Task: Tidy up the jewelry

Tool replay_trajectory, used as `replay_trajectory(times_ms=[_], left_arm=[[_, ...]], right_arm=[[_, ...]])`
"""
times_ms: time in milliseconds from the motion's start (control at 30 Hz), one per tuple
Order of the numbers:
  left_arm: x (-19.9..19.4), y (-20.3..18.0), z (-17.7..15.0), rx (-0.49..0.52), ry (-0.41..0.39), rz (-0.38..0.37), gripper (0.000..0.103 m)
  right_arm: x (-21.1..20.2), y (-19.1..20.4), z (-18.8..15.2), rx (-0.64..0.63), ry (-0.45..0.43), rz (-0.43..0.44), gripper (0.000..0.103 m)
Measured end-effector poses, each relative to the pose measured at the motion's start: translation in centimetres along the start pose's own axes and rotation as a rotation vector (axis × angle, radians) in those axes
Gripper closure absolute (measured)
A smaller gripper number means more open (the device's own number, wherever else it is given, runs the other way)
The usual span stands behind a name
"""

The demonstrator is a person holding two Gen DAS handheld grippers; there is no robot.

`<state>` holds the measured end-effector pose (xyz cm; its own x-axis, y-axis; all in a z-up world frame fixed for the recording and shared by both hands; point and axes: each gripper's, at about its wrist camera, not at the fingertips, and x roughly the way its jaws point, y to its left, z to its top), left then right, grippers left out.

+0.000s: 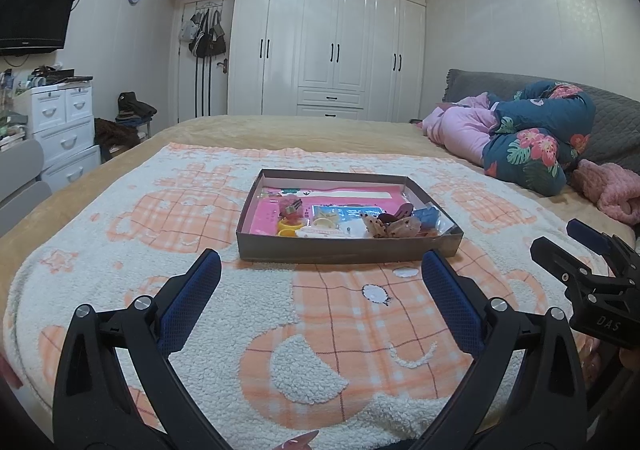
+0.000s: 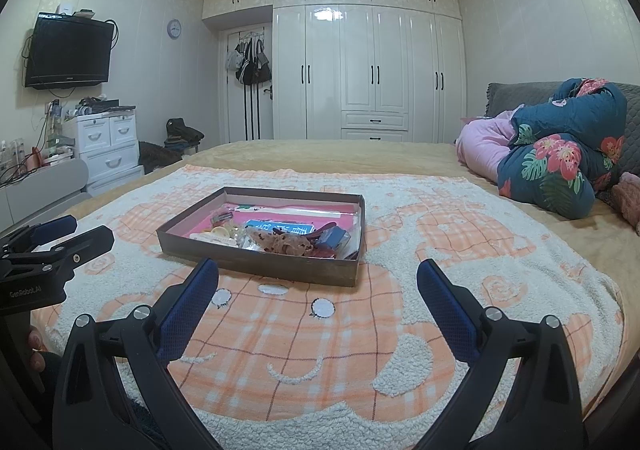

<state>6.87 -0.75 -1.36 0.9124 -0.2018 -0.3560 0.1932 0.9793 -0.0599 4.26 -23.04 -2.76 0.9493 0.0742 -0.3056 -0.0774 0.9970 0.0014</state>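
Note:
A shallow brown cardboard box (image 1: 348,250) with a pink lining sits on the orange-and-white blanket (image 1: 280,330). It also shows in the right wrist view (image 2: 260,262). Inside lie several small pieces: a yellow ring-like piece (image 1: 289,227), a pink piece (image 1: 291,206), a blue packet (image 1: 348,214), brown speckled hair clips (image 1: 394,228), also seen from the right (image 2: 286,242). My left gripper (image 1: 320,266) is open and empty, short of the box. My right gripper (image 2: 318,274) is open and empty, also just short of it.
Folded quilts, pink and floral blue (image 1: 532,138), lie at the bed's right. A white drawer unit (image 2: 108,146) and wall TV (image 2: 68,50) stand at the left. White wardrobes (image 2: 368,70) fill the back wall.

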Motion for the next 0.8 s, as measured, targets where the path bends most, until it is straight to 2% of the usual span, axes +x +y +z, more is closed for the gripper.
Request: replay_trajectory(times_ms=[800], left_arm=[[0.13, -0.13, 0.07, -0.001, 0.006, -0.005, 0.011]], right_arm=[[0.12, -0.02, -0.12, -0.004, 0.004, -0.006, 0.006]])
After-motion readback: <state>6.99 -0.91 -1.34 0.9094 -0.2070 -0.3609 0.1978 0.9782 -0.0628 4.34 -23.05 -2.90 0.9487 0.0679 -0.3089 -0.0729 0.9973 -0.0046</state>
